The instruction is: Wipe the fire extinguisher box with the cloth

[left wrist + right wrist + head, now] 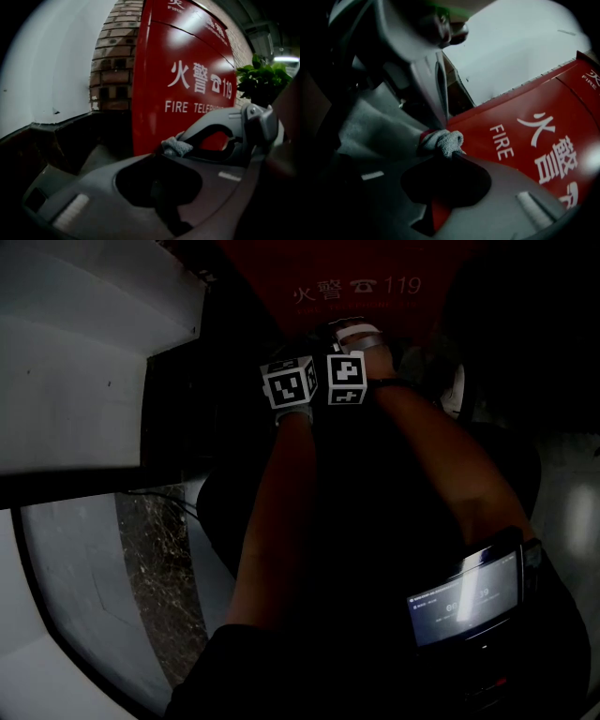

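There is one grey cloth (441,142), bunched into a small wad, and both grippers meet on it. The right gripper (452,154) has its jaws closed together with the wad pinched at their tips. The left gripper (159,157) likewise has its jaws drawn together on that same cloth (176,146), tip to tip with the other. The wad sits just before the front of the single red fire extinguisher box (187,75), though contact with the panel cannot be made out. The head view is dark and shows two marker cubes (289,382) side by side below the box (356,287). One leafy plant (262,82) stands to the box's right, and a brick wall (112,56) to its left.
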The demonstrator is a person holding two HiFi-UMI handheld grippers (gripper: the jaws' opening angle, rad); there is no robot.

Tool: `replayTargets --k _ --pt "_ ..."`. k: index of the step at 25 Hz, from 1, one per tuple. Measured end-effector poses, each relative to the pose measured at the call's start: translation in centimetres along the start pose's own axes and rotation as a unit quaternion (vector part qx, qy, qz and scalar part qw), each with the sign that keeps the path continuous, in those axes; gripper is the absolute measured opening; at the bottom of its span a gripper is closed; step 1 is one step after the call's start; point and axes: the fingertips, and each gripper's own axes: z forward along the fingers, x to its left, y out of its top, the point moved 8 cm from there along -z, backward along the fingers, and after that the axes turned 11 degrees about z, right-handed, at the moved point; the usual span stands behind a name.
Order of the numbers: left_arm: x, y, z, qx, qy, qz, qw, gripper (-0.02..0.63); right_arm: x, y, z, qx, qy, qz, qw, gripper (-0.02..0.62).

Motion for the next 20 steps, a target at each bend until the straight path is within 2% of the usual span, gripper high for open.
replayTargets --k 4,10,13,17,20 --pt "-1.3 0.9 -0.4 -0.011 -0.023 0.029 0.9992 0.003 -0.2 -1.7 -0.5 0.03 -0.002 0.01 1.0 0.029" --pt "-4.5 1.6 0.0 -0.029 -0.08 0.076 0.9935 0.003 -0.8 -4.4 -2.1 0.075 -0.016 0.034 0.997 0.029" --pt "-6.0 2.0 0.7 -0.038 -0.102 0.094 0.9896 0.003 -1.0 -6.7 -2.9 0.107 -0.019 0.055 0.993 0.029" --pt "-7.7 2.1 1.4 -0.037 -0.128 0.139 0.9812 0.003 -1.7 -10.2 -4.0 0.152 -0.01 0.078 0.985 0.029" --pt "-8.3 2.3 1.5 -0.044 -0.143 0.142 0.9785 0.003 -2.2 -12.1 -4.9 0.179 -0.01 0.09 0.98 0.029"
